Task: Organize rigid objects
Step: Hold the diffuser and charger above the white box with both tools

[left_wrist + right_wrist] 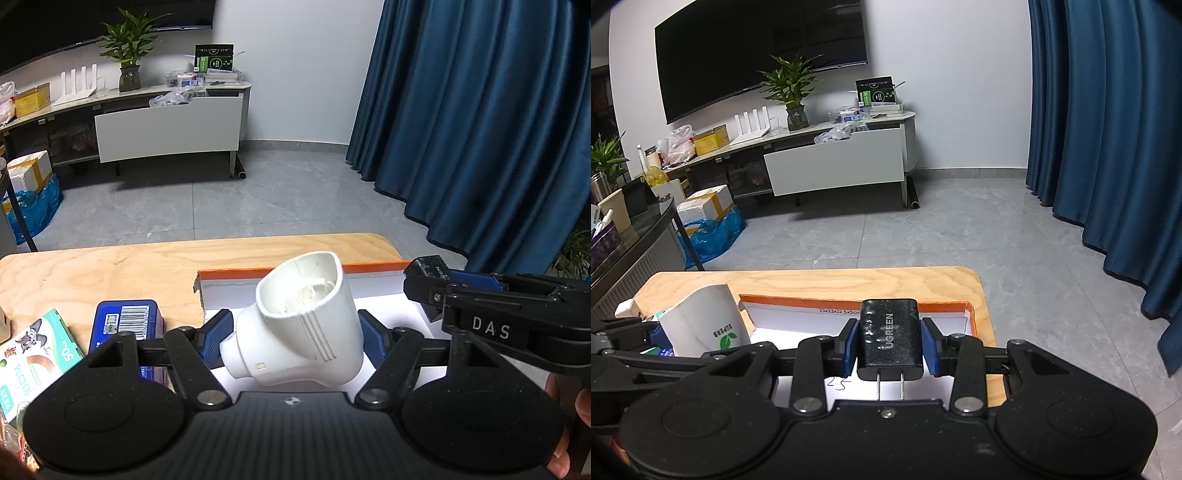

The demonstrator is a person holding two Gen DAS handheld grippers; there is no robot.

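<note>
- Step in hand (judgement): mid-sort, both grippers loaded and poised over the open box [971, 314], w/ orange rim and white inside, on the wooden tabletop [110, 269]. Looks like the placing stage, nothing set down yet.
- Next move (judgement): lower each load into the box interior, then spread fingers to let go. Needs clearance betw the two grippers, which sit close side by side; risk of bumping one another or the box wall.
- Box: sits toward the tabletop's right side, far wall upright, near-left corner torn/ragged. Floor of box white, some handwriting on it; no other contents visible under the grippers.
- White plastic housing [306, 325]: held in left gripper [295, 336], blue fingers [218, 332] pressed on both flanks. Hollow, open mouth facing up and away, ribbed lines on one side, short round neck at lower left. Hangs above the box's left part. Right-wrist view shows a "SUPERB" mark w/ green leaf on it.
- Black UGREEN charger [890, 339]: clamped in right gripper [890, 343], fingers clenched tight on its sides, two prongs pointing back toward the camera. Glossy, rigid, hovers over the box middle.
- Left on tabletop beside box: blue barcode case [125, 321], green-white carton [33, 354]; prob. awaiting sorting.
</note>
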